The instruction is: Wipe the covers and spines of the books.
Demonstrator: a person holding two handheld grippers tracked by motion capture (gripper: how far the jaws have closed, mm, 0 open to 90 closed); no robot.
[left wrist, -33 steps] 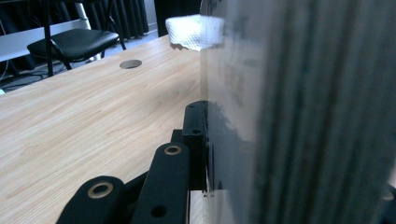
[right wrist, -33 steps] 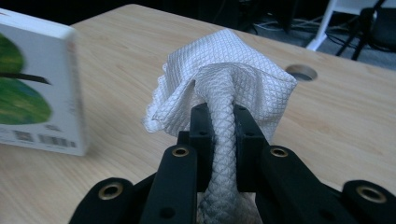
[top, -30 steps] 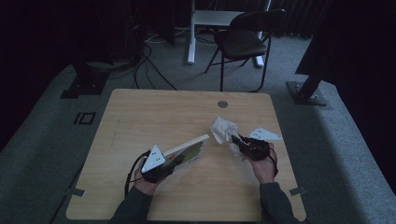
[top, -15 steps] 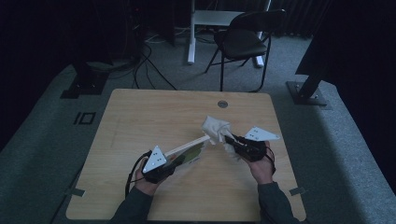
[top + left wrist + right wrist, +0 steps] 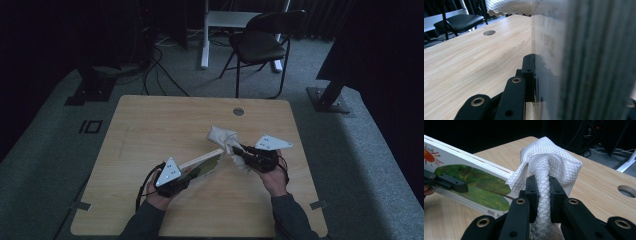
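white waffle cloth (image 5: pixel 549 160) sits bunched in the right gripper (image 5: pixel 541 185), jaws clamped on it, touching the far end of the book (image 5: pixel 202 162). the left gripper (image 5: pixel 181 176) pinches the book's near end, its long axis running toward the cloth.

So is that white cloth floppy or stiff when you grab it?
Probably floppy: the white cloth bunches into soft folds where the right tongs squeeze it. It likely weighs little, since one pinch holds it above the table. Its quilted surface should resist slipping.
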